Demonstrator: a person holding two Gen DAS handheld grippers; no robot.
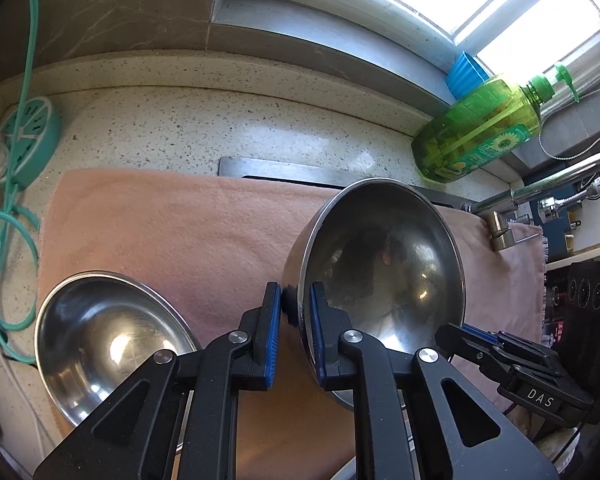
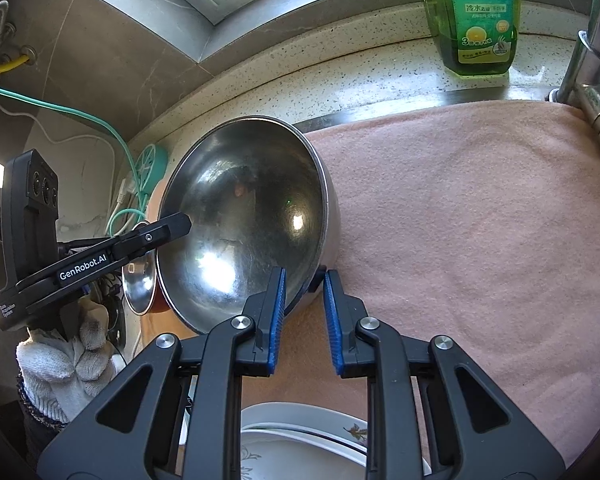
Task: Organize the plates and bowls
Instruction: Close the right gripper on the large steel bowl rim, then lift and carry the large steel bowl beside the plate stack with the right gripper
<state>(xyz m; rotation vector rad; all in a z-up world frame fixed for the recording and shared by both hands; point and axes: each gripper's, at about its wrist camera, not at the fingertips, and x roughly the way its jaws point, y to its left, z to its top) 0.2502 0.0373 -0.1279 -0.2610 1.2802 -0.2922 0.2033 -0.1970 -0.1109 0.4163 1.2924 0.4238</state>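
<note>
A steel bowl (image 1: pixel 384 264), round and mirror-polished with a thin rolled rim, stands tipped on its side over a fuzzy pink towel (image 1: pixel 172 232), its hollow showing bright glints. The left claw (image 1: pixel 296 336) has its blue ribbed pads on either side of the rim, one outside and one inside, clamped on it; the right claw (image 2: pixel 305 316) straddles the opposite rim in the same way, its pads close to the metal, though firm contact there cannot be told. A second steel bowl (image 1: pixel 104 344), shallower and equally shiny, rests upright on the towel well left of the first. White patterned plates (image 2: pixel 300 444) with a leaf motif lie at the near edge beneath the right claw. The towel covers a speckled stone surface (image 1: pixel 204 128). Behind stands a translucent green pump bottle (image 2: pixel 478 16) with a sunflower label and Chinese lettering, beside a chrome faucet (image 2: pixel 592 80). A teal round power strip (image 1: pixel 28 136) with a matching cord sits at far left. Black claw housings read "GenRobot.AI" and "DAS"; a hand in a white knit glove (image 2: pixel 64 364) holds the left one.
</note>
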